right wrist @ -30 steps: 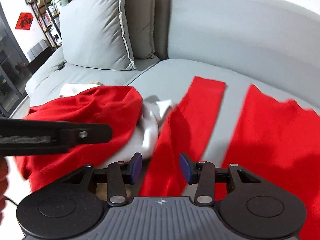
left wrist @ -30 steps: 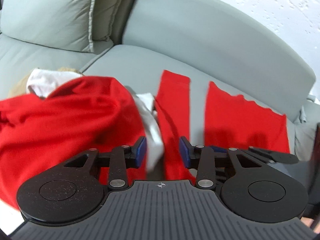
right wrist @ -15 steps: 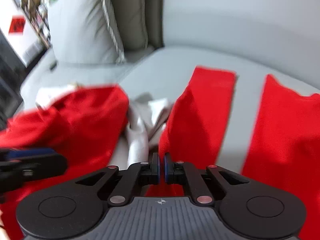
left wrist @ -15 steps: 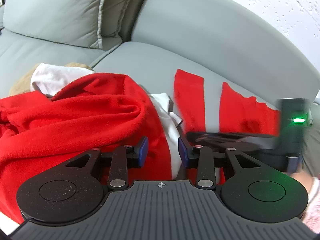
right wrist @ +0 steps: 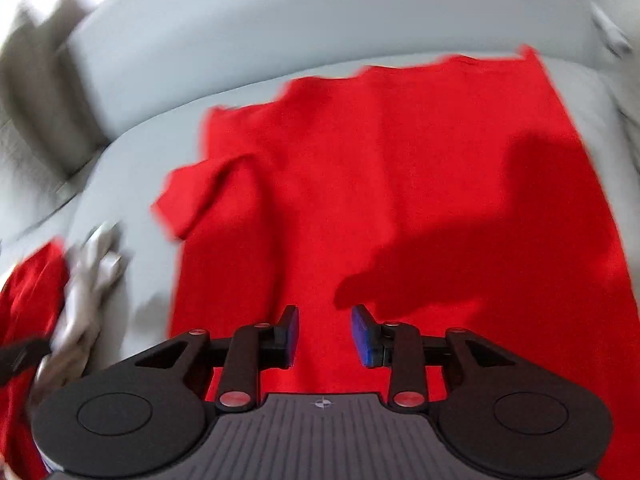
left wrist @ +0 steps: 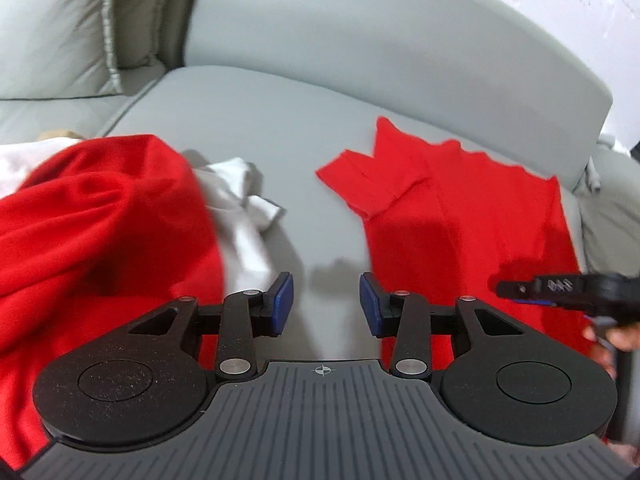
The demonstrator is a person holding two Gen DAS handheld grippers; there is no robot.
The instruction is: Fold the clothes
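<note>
The left tool point(left wrist: 326, 304) hovers over the bare seat of the grey upholstered sofa point(left wrist: 280, 120), its blue-padded jaws apart with nothing between them, having just widened a little. To its right lies the flat red knit garment point(left wrist: 480, 208), one sleeve folded across its near corner. To its left sits a crumpled red fabric heap point(left wrist: 92, 220) with a rumpled white cloth point(left wrist: 244, 208) against its edge. The right tool point(right wrist: 324, 336) hangs directly above the flat red garment, its jaws just reopened and apart, gripping nothing. A person's fingers point(left wrist: 616, 336) show behind the right tool in the left view.
</note>
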